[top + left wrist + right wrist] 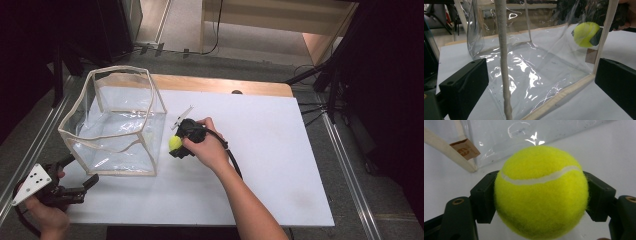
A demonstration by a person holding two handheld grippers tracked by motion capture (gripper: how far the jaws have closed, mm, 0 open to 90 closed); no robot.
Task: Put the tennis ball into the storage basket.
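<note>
A yellow tennis ball [541,192] fills the right gripper view, and my right gripper [541,195] is shut on it, one black pad [484,197] pressed to each side. From above, the ball [175,143] and right gripper [181,142] are held just right of a clear plastic bag [117,125] with beige trim, which stands open-topped on the white table [260,165]. My left gripper [80,172] is at the bag's near left corner with its jaws wide open. In the left gripper view, the bag's corner trim [502,62] rises between the jaws without touching them. The ball [586,34] shows through the plastic.
A small brown tag [464,149] hangs on the bag's trim near the ball. A wooden strip [220,84] runs along the table's far edge. Metal rails [345,165] flank the table, and dark stands and cables [325,85] sit beyond the far right corner.
</note>
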